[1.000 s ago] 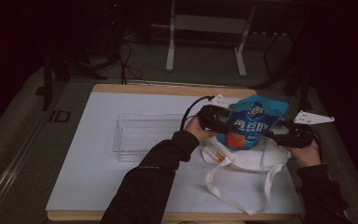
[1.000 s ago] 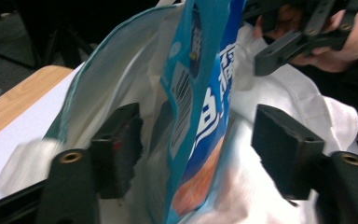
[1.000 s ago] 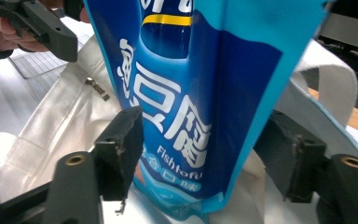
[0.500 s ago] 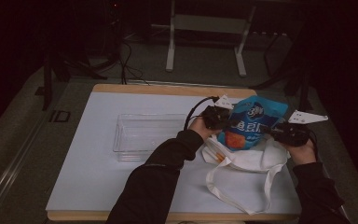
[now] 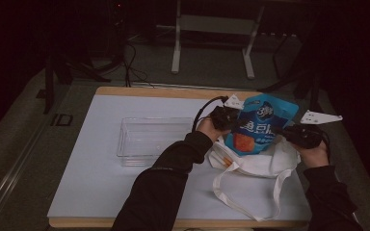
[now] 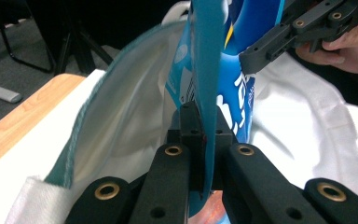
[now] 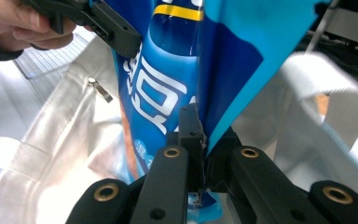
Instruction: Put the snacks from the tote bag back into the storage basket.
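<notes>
A dim room with stand legs at twelve o'clock was seen behind a white-topped table (image 5: 101, 192) edged in wood. A blue snack bag (image 5: 260, 127) was held upright above the mouth of a white tote bag (image 5: 265, 161), at about three o'clock from a clear plastic tray (image 5: 149, 139) lying apart at the table's middle. The left gripper (image 5: 227, 120) was clamped on the pouch's edge at nine o'clock, its jaws drawn narrow on the film, as confirmed in the left gripper view (image 6: 204, 140). The right gripper (image 5: 289, 134) was likewise closed on the opposite edge, at three o'clock (image 7: 200, 140). The pouch's lower end appeared to be at or just inside the tote's opening. For the step to be done well, both pinches would best be kept firm and level, and the pouch moved straight, so that the fabric rim is not snagged.
</notes>
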Demonstrator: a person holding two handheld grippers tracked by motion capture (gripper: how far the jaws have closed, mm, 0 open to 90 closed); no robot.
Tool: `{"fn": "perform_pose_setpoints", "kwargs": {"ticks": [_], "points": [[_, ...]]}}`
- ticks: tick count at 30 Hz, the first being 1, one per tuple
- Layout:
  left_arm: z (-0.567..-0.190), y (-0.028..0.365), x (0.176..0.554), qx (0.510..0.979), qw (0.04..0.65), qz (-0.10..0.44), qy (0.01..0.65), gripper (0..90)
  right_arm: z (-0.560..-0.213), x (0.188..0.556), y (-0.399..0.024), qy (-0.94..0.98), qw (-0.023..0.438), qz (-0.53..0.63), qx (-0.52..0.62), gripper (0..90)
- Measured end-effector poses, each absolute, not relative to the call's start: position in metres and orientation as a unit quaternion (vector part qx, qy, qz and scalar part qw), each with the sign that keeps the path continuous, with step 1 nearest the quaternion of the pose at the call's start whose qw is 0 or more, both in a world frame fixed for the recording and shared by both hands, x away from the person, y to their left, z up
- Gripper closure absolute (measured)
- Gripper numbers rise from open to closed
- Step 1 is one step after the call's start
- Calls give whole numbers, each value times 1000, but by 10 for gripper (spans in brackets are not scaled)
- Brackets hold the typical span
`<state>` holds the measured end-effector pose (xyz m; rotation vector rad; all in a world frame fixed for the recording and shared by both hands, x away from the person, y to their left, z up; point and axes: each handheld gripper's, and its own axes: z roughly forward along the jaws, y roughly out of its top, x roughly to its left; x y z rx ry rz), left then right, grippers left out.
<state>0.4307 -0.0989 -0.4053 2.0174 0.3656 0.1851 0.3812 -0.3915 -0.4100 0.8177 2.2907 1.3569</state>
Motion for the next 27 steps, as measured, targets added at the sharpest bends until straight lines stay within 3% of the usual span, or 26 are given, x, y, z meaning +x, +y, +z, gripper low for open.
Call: {"fn": "perform_pose_setpoints", "kwargs": {"ticks": [27], "points": [[-332, -66, 408, 826, 541, 92, 127, 900, -338, 361, -373, 799, 189, 523, 230, 891]]}}
